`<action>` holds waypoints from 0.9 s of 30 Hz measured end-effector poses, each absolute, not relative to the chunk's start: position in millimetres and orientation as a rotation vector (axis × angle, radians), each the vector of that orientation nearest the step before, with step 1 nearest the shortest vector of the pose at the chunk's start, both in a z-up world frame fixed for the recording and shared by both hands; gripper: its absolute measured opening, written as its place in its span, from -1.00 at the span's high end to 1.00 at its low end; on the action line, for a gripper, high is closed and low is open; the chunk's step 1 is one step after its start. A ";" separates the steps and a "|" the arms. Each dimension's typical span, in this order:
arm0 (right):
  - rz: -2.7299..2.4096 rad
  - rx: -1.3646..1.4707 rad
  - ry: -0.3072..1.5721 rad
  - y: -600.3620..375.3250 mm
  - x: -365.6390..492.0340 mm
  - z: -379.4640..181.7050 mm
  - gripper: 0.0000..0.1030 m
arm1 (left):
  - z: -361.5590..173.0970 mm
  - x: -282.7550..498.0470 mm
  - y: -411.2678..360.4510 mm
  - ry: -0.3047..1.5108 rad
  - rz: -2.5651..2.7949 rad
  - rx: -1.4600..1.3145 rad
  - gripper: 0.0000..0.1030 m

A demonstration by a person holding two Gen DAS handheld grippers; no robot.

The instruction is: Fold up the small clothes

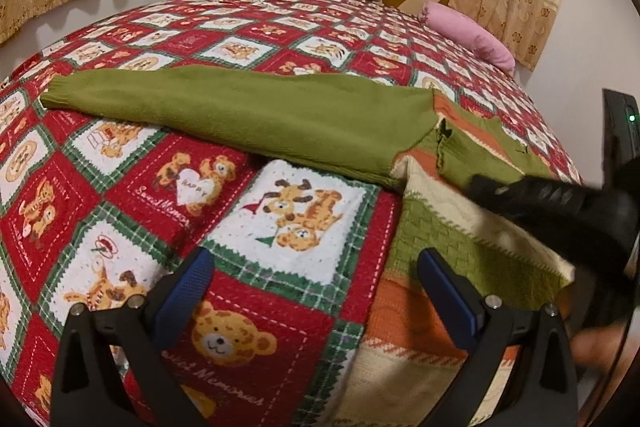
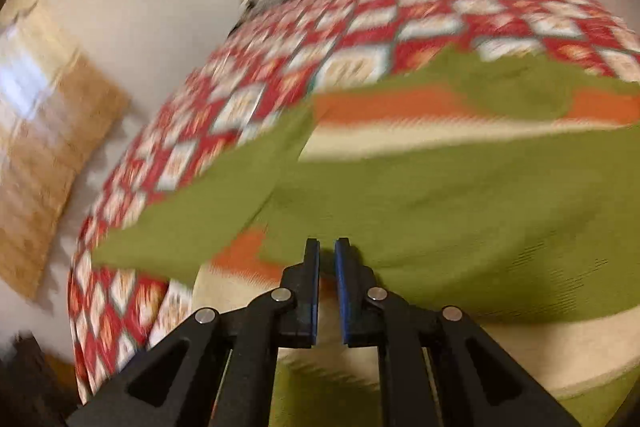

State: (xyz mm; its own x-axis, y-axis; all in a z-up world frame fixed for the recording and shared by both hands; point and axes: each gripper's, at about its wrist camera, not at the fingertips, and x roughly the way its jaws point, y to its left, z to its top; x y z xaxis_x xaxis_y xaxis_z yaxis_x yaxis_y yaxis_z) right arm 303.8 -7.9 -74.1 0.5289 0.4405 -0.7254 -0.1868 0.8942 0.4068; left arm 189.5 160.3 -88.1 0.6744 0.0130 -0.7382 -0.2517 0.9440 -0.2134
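Left to right: the left tool (image 1: 314, 291), fingers spread wide and empty, hovers over the bed's quilt (image 1: 132, 195) just beside the sweater (image 1: 452, 239), whose green sleeve (image 1: 224, 111) lies stretched out leftward. The right tool (image 2: 327, 291), fingers nearly together, appears to pinch green knit, though blur obscures this. Soft and light; best gripped at cuff or hem.

Sweater spread on the bed

The green, orange and cream knitted sweater (image 1: 460, 227) is laid on the teddy-bear patchwork quilt (image 1: 240, 219), its sleeve (image 1: 240, 111) stretched leftward; pillows are set behind.
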 end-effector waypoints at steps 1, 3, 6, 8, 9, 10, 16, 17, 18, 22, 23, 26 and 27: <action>0.423 0.273 0.940 4.1 300.6 -75.9 0.82 | -88.5 189.8 160.6 0.825 0.152 -0.313 -1.00; 0.514 0.273 0.976 19.4 298.7 -75.6 0.82 | -88.0 189.8 159.9 0.826 0.152 -0.315 -1.00; 0.444 0.248 0.911 4.6 289.3 -55.4 0.82 | -87.9 188.9 160.9 0.826 0.152 -0.320 -1.00; 0.381 0.249 0.852 -24.8 281.3 -40.3 0.82 | -88.0 189.0 161.0 0.826 0.152 -0.318 -1.00; 0.331 0.241 0.830 -44.9 277.5 -33.0 0.82 | -88.1 189.2 161.1 0.826 0.152 -0.318 -1.00; 0.280 0.230 0.813 -65.5 271.8 -27.2 0.80 | -88.1 189.1 161.2 0.827 0.152 -0.318 -1.00; -0.063 0.127 0.827 -210.9 231.1 -26.2 0.79 | -88.6 189.3 161.5 0.831 0.157 -0.309 -1.00; -0.102 0.131 0.844 -229.6 225.5 -29.8 0.79 | -88.8 189.6 161.1 0.833 0.161 -0.303 -1.00; -0.136 0.141 0.857 -244.1 220.3 -33.1 0.79 | -89.2 190.6 160.7 0.836 0.164 -0.298 -1.00; -0.140 0.223 0.889 -280.3 208.7 -45.0 0.79 | -90.0 192.1 158.0 0.847 0.178 -0.277 -1.00; -0.104 0.245 0.897 -279.1 212.5 -47.7 0.79 | -90.0 192.3 157.6 0.849 0.181 -0.274 -1.00; -0.048 0.270 0.924 -275.2 223.9 -57.4 0.79 | -90.3 191.9 157.5 0.852 0.187 -0.274 -1.00; -0.037 0.285 0.921 -276.5 225.9 -58.7 0.79 | -90.2 191.9 157.0 0.853 0.187 -0.274 -1.00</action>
State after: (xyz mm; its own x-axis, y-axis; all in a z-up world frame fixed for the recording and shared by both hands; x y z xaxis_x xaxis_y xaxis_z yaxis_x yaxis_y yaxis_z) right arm 225.9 -276.5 -58.7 0.6068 0.0903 -0.7897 0.1529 0.9617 0.2274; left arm 191.9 157.0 -90.2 0.6447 0.0532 -0.7626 -0.2713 0.9485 -0.1632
